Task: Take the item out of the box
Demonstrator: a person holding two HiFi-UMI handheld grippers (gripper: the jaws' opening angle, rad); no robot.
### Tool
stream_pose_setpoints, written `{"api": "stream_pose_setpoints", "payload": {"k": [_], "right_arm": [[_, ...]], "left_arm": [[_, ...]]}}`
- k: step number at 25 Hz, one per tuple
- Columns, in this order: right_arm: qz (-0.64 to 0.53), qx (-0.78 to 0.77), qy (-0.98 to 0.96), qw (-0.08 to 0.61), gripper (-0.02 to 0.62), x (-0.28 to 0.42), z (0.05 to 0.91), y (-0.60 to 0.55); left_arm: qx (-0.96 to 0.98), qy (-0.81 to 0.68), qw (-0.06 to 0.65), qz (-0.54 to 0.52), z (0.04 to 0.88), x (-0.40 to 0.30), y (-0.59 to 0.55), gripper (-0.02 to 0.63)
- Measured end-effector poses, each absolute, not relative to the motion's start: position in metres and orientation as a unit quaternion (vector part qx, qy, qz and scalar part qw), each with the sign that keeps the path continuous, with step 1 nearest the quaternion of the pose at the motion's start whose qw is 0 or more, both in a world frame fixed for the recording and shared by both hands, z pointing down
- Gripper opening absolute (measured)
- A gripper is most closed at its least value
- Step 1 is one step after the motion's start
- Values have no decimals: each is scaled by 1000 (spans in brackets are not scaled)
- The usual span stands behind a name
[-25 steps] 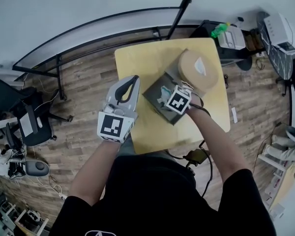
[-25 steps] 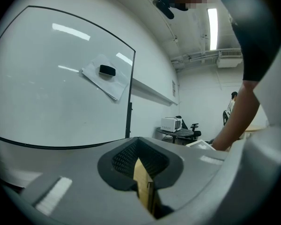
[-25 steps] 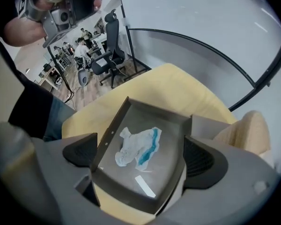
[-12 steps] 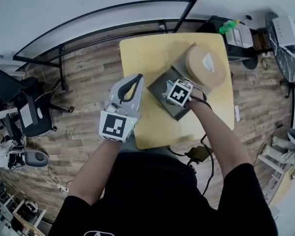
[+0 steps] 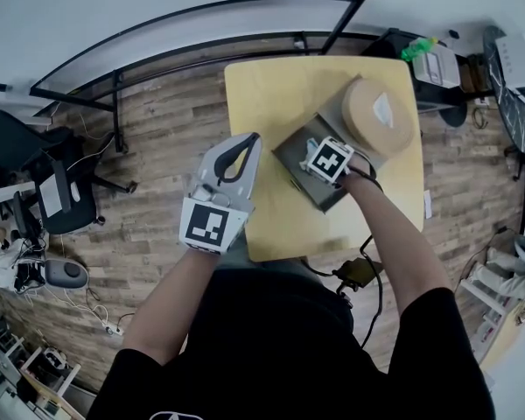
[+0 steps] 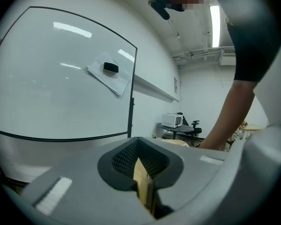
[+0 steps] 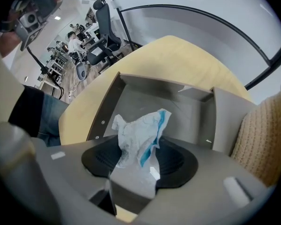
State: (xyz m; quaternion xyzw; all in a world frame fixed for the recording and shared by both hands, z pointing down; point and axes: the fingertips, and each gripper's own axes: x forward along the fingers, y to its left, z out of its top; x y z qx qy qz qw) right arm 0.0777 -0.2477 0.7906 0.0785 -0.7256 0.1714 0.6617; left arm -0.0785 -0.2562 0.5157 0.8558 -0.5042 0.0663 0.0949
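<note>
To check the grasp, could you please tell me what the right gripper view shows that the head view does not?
Only the right gripper view: a crumpled white-and-blue cloth inside the box, between the jaws of the right gripper, which have just been closing on it.
Only the head view: the left gripper, shut, by the left edge of the table, and the right gripper's marker cube, which hides the inside of the box.
Both: the grey box, the yellow table and the tan round thing beside the box.

Wood-plank floor (image 5: 157, 138), white wall (image 5: 114, 7), black office chair (image 5: 22, 156), yellow square table (image 5: 271, 94), ceiling strip light (image 6: 214, 25)
</note>
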Motion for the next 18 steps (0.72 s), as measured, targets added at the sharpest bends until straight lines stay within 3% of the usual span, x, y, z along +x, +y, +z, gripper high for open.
{"api": "stream_pose_setpoints", "payload": {"k": [7,18], "right_arm": [[171,86,-721,666,155,77,788,-245],[165,122,-733,649,146,79,754,-257]], "left_arm": [[860,-498,93,63,510,-75,-257,-2],[876,-475,67,40,494,-64,-263,-2]]}}
